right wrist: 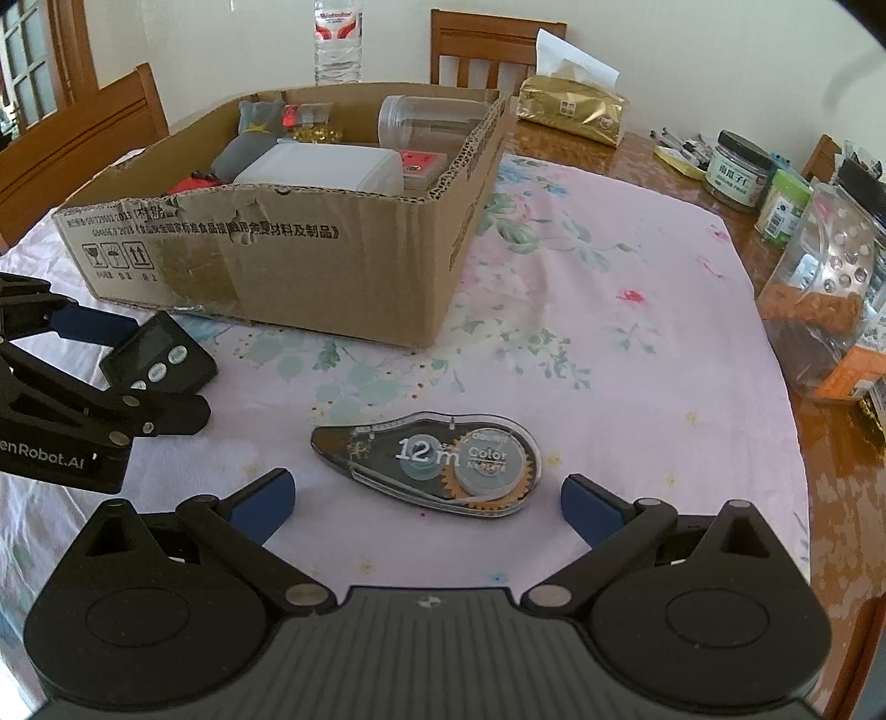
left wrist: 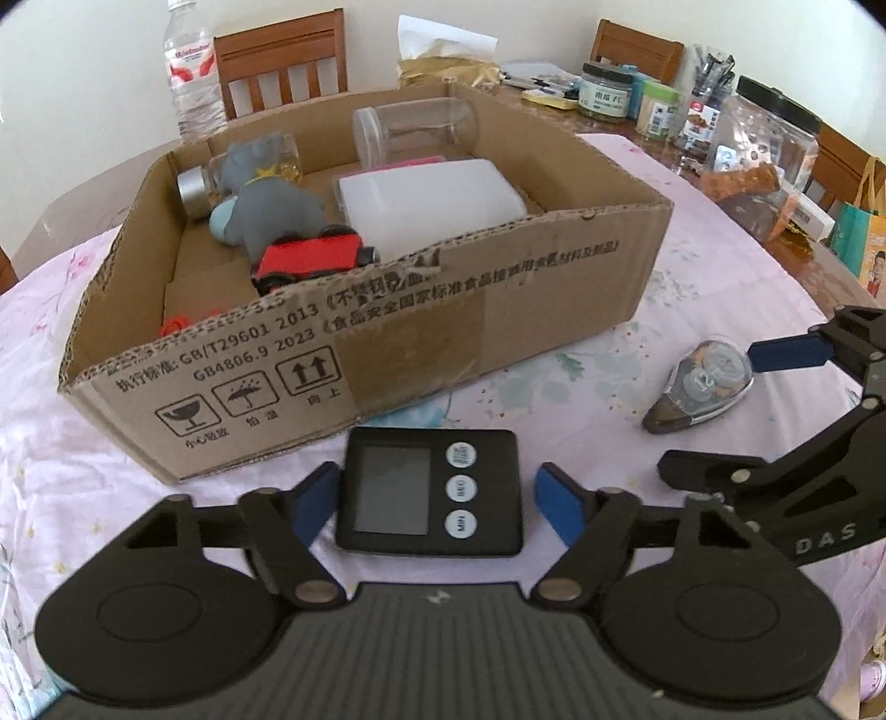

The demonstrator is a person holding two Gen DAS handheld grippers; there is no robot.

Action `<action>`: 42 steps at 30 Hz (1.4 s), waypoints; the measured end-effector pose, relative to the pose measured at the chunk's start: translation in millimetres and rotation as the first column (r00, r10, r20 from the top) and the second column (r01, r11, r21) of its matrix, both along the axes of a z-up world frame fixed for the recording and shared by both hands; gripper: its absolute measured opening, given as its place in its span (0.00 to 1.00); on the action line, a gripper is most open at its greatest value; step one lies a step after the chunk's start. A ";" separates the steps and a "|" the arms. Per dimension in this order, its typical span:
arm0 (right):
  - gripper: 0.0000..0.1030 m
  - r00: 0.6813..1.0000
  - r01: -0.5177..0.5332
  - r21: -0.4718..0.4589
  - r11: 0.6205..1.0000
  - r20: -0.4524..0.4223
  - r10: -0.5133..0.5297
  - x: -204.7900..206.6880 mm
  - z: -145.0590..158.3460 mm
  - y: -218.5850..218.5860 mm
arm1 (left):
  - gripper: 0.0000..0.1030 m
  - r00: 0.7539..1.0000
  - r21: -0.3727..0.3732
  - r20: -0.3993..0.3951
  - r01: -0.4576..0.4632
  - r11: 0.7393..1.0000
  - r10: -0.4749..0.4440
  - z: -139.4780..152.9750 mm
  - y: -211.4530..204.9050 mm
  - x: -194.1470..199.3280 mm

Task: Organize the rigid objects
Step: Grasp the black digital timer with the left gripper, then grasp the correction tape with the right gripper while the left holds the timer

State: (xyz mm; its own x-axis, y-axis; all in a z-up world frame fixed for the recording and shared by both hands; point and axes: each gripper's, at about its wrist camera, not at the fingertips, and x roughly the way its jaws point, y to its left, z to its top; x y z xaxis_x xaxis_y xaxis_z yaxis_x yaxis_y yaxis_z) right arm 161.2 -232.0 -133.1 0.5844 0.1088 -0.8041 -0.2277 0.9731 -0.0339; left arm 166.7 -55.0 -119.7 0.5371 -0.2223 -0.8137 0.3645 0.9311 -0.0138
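Left wrist view: the left gripper [left wrist: 437,498] straddles the black timer [left wrist: 429,490], which lies flat on the floral tablecloth [left wrist: 554,399] just near of the cardboard box [left wrist: 498,288]. Its left blue pad seems to touch the timer's left edge; a sliver of cloth shows between the right pad and the right edge, so the tongs bracket the timer without yet clamping it. The step in hand looks like grasping the timer; next the jaws must close fully, then lift it over the box's near wall. Counted here: 1 timer with 3 round buttons, 1 correction tape dispenser [left wrist: 700,387] to the right, 1 box holding 1 red toy car [left wrist: 315,263], 1 grey plush toy [left wrist: 266,194], 1 white container [left wrist: 432,205], 1 clear jar [left wrist: 415,130] lying on its side.

Right wrist view: the right gripper [right wrist: 426,504] hangs over the correction tape dispenser [right wrist: 429,462], tongs spread wide, both pads well clear of it. The dispenser rests on the cloth, near and right of the box [right wrist: 332,266]. It appears next in line. 1 water bottle [right wrist: 338,39] and 1 tissue pack [right wrist: 573,111] stand far behind.
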 end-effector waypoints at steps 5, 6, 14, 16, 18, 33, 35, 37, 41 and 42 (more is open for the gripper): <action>1.00 1.000 0.021 0.000 1.000 0.005 -0.021 5.8 -0.2 11.6 | 0.69 1.000 0.009 -0.006 0.002 1.000 -0.002 1.2 8.0 -3.4; 1.00 1.000 0.019 0.001 1.000 0.008 -0.019 6.7 -0.4 13.7 | 0.69 1.000 0.011 -0.010 0.002 1.000 -0.002 1.5 10.7 -4.3; 1.00 1.000 0.014 0.005 1.000 0.019 -0.014 8.9 -1.2 15.3 | 0.69 1.000 0.016 -0.019 -0.005 1.000 0.006 1.4 17.9 -3.9; 1.00 1.000 0.022 0.006 1.000 0.022 -0.022 8.8 -1.6 15.2 | 0.70 1.000 0.014 -0.019 -0.003 1.000 0.004 1.2 17.0 -3.1; 1.00 0.999 0.032 0.007 0.999 0.028 -0.032 8.8 -2.3 15.8 | 0.70 1.000 0.014 -0.019 -0.006 1.000 0.006 0.9 16.5 -2.3; 1.00 0.999 0.038 0.007 0.999 0.024 -0.038 11.1 -1.5 14.9 | 0.71 1.000 0.013 -0.010 -0.001 1.000 0.001 1.0 17.6 -2.9; 1.00 0.999 0.037 0.008 0.999 0.023 -0.037 11.8 -1.5 13.6 | 0.70 1.000 0.013 -0.012 -0.003 1.000 0.003 1.4 17.3 -2.6; 1.00 0.999 0.037 0.007 0.999 0.021 -0.037 11.9 -1.4 14.3 | 0.69 1.000 0.013 -0.014 0.000 1.000 0.001 1.7 16.6 -2.2; 0.94 0.999 0.032 0.006 0.999 0.017 -0.032 11.4 1.6 15.7 | 0.69 1.000 0.015 -0.019 -0.002 1.000 0.002 2.3 16.3 -1.9; 0.91 0.999 0.034 0.006 0.999 0.015 -0.034 11.3 2.5 15.7 | 0.68 1.000 0.015 -0.019 -0.001 1.000 0.001 2.4 16.2 -1.9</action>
State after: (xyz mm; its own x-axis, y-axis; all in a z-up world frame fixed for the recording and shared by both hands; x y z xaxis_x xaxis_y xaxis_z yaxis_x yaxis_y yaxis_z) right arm 172.5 -216.3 -130.5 0.5995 0.0931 -0.7949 -0.1944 0.9804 -0.0318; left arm 164.8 -38.9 -117.3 0.5219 -0.2092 -0.8270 0.3632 0.9317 -0.0064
